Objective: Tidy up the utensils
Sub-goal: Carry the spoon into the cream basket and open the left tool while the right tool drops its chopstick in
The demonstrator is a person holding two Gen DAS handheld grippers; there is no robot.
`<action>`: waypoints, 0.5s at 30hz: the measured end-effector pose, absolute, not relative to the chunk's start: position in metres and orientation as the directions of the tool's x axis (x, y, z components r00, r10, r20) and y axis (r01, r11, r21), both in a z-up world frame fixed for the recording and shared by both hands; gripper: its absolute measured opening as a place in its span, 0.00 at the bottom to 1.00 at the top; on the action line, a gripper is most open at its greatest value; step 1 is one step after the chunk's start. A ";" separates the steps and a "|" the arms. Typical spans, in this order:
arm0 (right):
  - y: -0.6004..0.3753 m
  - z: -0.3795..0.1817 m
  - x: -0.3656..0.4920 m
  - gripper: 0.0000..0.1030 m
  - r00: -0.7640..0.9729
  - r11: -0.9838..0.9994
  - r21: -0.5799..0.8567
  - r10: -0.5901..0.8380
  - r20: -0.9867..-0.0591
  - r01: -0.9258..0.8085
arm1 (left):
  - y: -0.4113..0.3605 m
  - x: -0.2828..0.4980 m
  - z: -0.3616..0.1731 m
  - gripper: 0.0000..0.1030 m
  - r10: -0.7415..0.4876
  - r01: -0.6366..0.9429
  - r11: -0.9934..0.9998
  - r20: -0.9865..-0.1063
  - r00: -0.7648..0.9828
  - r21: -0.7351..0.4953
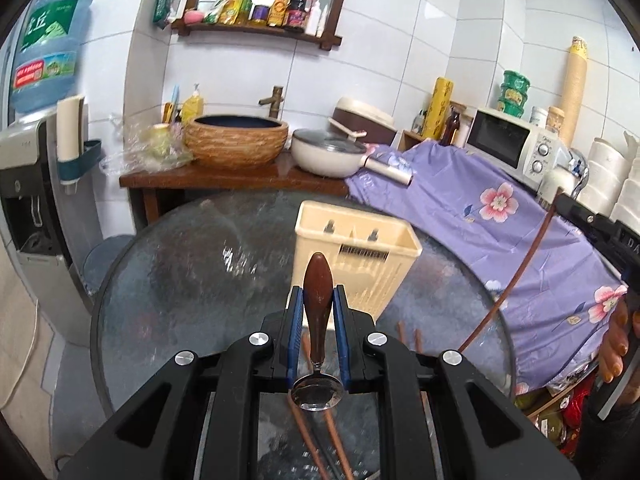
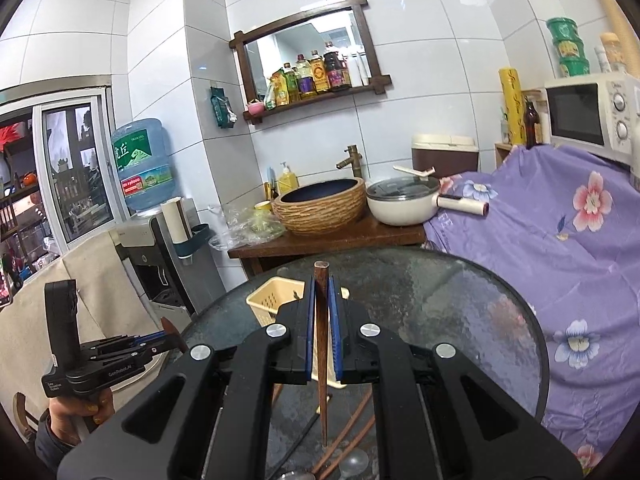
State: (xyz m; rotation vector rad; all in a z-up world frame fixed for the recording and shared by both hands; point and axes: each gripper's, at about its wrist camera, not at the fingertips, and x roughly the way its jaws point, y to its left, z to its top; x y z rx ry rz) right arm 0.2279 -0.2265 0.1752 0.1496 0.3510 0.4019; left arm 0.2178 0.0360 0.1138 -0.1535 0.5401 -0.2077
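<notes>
My left gripper is shut on a spoon with a brown wooden handle; the handle points away and the metal bowl sits near the camera. Beyond it a cream slotted utensil basket stands upright on the round glass table. My right gripper is shut on a brown chopstick that hangs down toward the table, with the basket just behind and left. Loose chopsticks lie on the glass below both grippers. In the right wrist view the left gripper is at the left, off the table's edge.
Behind the table a wooden counter carries a woven basin and a white lidded pan. A purple flowered cloth covers furniture on the right, under a microwave. A water dispenser stands left. A hand grips the left tool.
</notes>
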 end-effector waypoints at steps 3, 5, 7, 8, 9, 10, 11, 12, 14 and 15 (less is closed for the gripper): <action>-0.223 0.194 0.239 0.07 0.855 0.902 0.219 0.424 -0.300 -0.371 | 0.034 0.227 0.138 0.14 -0.255 0.179 0.963 -0.466 0.847 -0.203; -0.221 0.207 0.247 0.07 0.854 0.899 0.227 0.431 -0.292 -0.375 | 0.032 0.235 0.157 0.14 -0.267 0.188 0.958 -0.444 0.855 -0.215; -0.220 0.225 0.256 0.07 0.854 0.891 0.246 0.442 -0.274 -0.382 | 0.033 0.243 0.172 0.14 -0.273 0.188 0.955 -0.424 0.864 -0.232; -0.219 0.232 0.260 0.07 0.855 0.888 0.250 0.445 -0.267 -0.385 | 0.034 0.249 0.183 0.14 -0.276 0.186 0.951 -0.410 0.870 -0.245; -0.218 0.241 0.263 0.07 0.859 0.888 0.250 0.444 -0.255 -0.385 | 0.034 0.253 0.189 0.14 -0.277 0.185 0.950 -0.403 0.872 -0.253; -0.216 0.251 0.268 0.07 0.867 0.892 0.245 0.436 -0.241 -0.381 | 0.034 0.259 0.197 0.14 -0.274 0.181 0.949 -0.392 0.878 -0.259; -0.214 0.258 0.272 0.07 0.871 0.892 0.244 0.434 -0.229 -0.380 | 0.032 0.265 0.205 0.14 -0.266 0.176 0.950 -0.380 0.886 -0.257; -0.212 0.264 0.274 0.07 0.876 0.893 0.241 0.431 -0.218 -0.379 | 0.031 0.268 0.210 0.14 -0.257 0.169 0.953 -0.371 0.893 -0.253; -0.205 0.277 0.281 0.07 0.897 0.908 0.211 0.402 -0.185 -0.363 | 0.026 0.280 0.221 0.14 -0.221 0.144 0.961 -0.346 0.912 -0.235; -0.202 0.281 0.284 0.07 0.905 0.914 0.200 0.388 -0.174 -0.353 | 0.026 0.287 0.224 0.14 -0.214 0.136 0.962 -0.342 0.915 -0.236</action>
